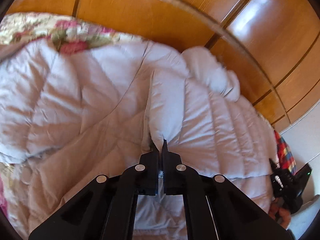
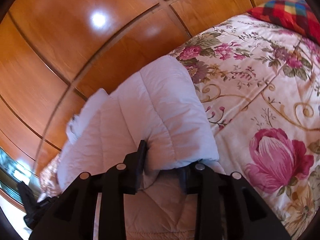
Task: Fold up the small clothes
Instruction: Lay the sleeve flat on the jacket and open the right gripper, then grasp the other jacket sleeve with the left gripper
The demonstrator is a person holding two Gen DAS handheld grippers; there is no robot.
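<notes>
White quilted garment (image 1: 124, 92) spread on floral bedspread (image 2: 260, 92), on the bedspread's side nearest the wooden wardrobe doors (image 1: 140, 10). Left gripper (image 1: 159, 146): fingers drawn together, pinching a raised ridge of the garment's fabric. Right gripper (image 2: 162, 160): fingers parted, a folded padded edge of the garment lying between them; left finger touches it, right fingertip hidden, so a firm hold cannot be told. Checked multicolour cushion (image 2: 288, 14) at the bedspread's far corner. No readable writing or labels.
</notes>
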